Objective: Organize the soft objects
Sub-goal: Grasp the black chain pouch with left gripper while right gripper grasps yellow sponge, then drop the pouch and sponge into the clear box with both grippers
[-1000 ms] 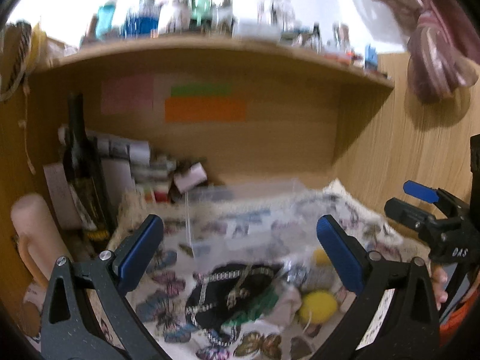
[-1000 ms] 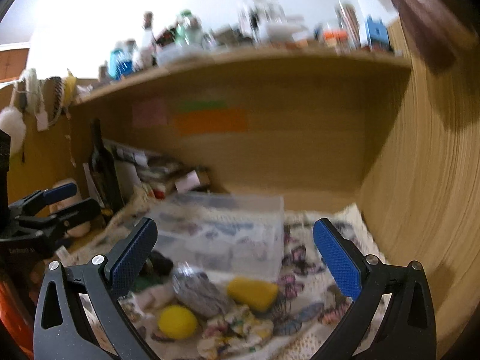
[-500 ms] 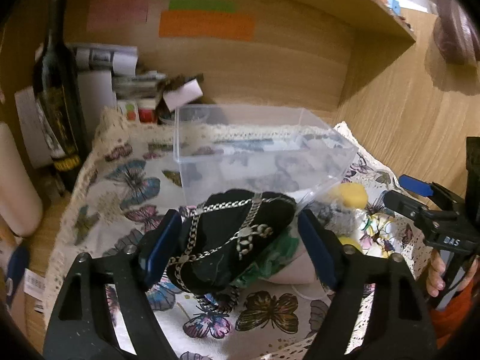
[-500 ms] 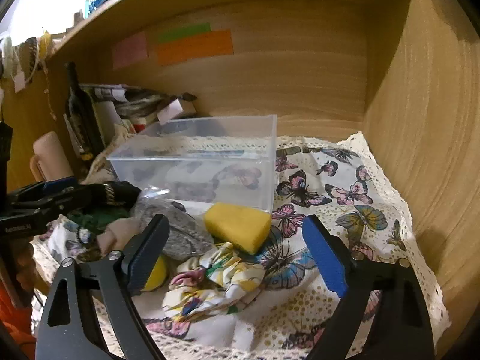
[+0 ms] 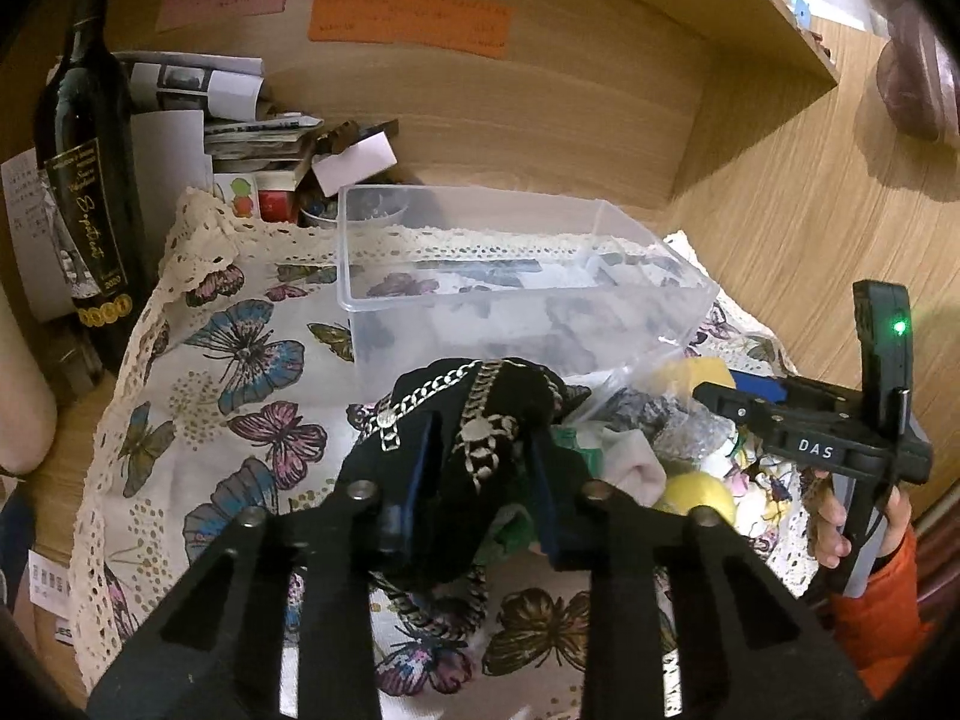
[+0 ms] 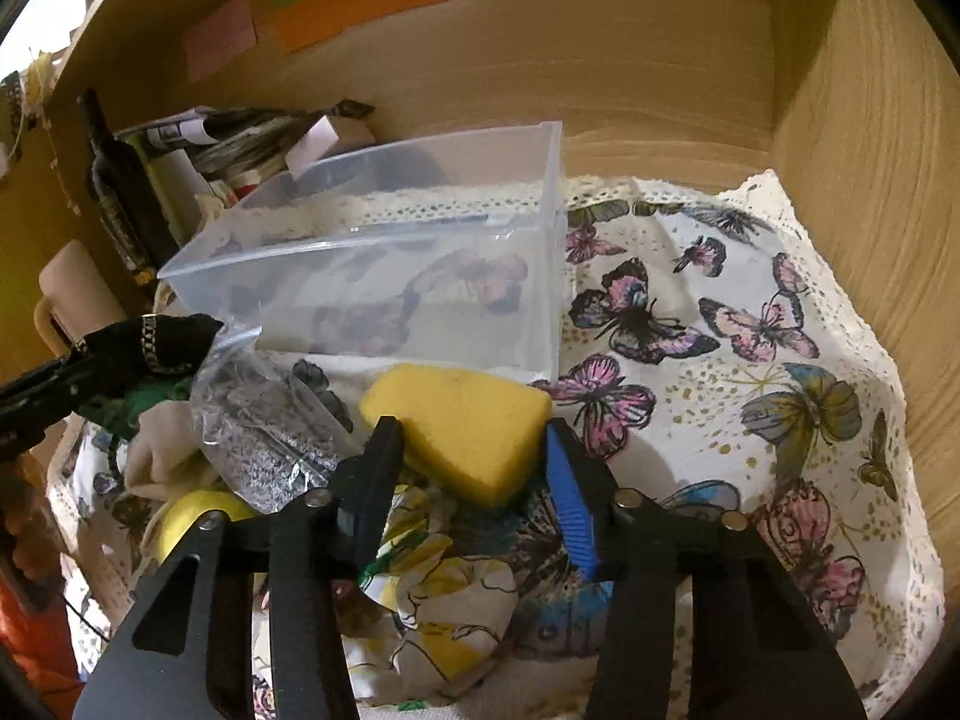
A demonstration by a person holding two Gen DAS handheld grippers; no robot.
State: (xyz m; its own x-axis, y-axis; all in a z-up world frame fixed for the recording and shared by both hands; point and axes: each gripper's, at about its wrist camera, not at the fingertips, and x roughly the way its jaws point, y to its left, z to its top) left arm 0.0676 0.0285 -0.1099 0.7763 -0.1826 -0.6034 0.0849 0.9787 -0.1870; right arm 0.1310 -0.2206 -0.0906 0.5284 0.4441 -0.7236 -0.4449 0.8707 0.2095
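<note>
My left gripper [image 5: 480, 450] is shut on a black cloth with a silver chain print [image 5: 474, 414], in front of the clear plastic box [image 5: 516, 294]. My right gripper [image 6: 474, 438] has its fingers on both sides of a yellow sponge [image 6: 462, 420], touching it, just in front of the box [image 6: 384, 276]. Beside the sponge lie a clear bag of grey material [image 6: 264, 420], a floral cloth [image 6: 444, 588], a yellow ball [image 6: 180, 516], a beige cloth [image 6: 156, 444] and a green cloth [image 6: 144, 402]. The right gripper also shows in the left wrist view [image 5: 732, 396].
A butterfly-print lace cloth [image 6: 750, 372] covers the desk. A dark wine bottle [image 5: 84, 192], stacked papers [image 5: 240, 126] and small items stand at the back left. Wooden walls close the back and right. A beige cylinder [image 6: 72, 294] stands at the left.
Both grippers have moved down and forward. The left one has closed on the black cloth. The right one has closed in around the yellow sponge.
</note>
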